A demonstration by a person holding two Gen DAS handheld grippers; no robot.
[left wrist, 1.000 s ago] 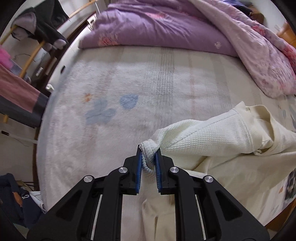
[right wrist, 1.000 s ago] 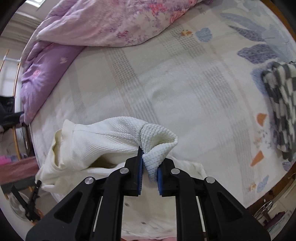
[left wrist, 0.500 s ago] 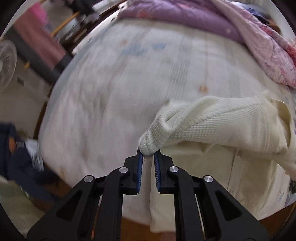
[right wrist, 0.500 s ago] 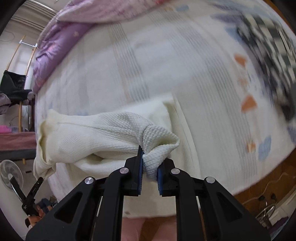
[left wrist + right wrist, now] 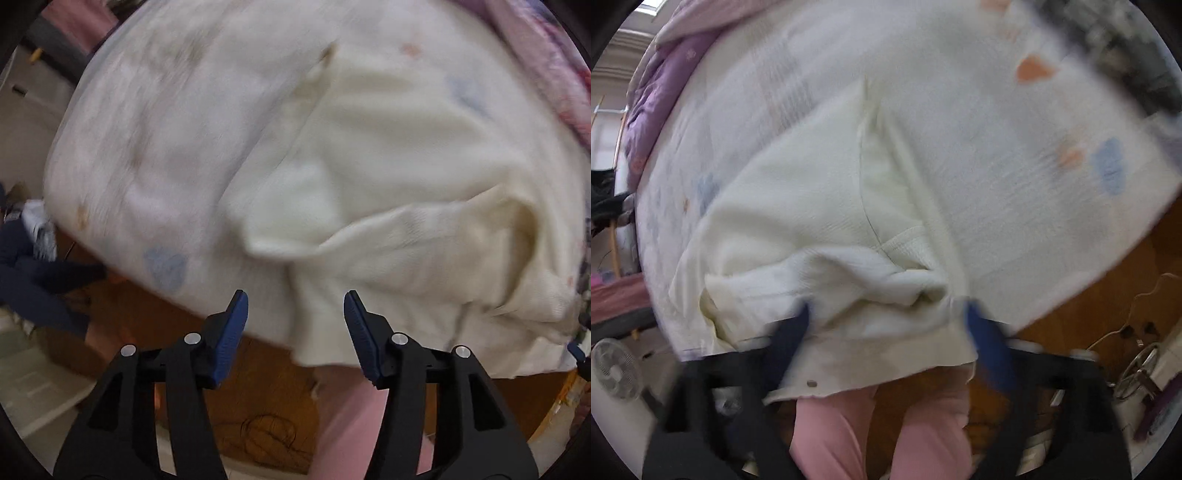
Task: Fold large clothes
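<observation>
A large cream waffle-knit garment (image 5: 388,177) lies on the bed, its near edge hanging over the bed's front side. My left gripper (image 5: 295,325) points down at that edge; its jaws are opening and the pads (image 5: 232,332) touch nothing, the cloth lying free beyond them. In the right wrist view the same garment (image 5: 798,206) is bunched at its near edge. My right gripper (image 5: 886,321) hangs over that bunch, blurred, with its jaws opening wide and the cloth loose between the blue fingers (image 5: 986,339).
The bed (image 5: 155,122) has a pale patterned sheet; a purple quilt (image 5: 650,103) lies at its far end. A person's legs in pink trousers (image 5: 879,432) stand against the bed's near side over a wooden floor (image 5: 1108,291). A fan (image 5: 617,369) stands at left.
Both grippers drew the garment's folded edge back toward the bed's near side, then opened and let it go. The cloth now lies dropped on the bed.
</observation>
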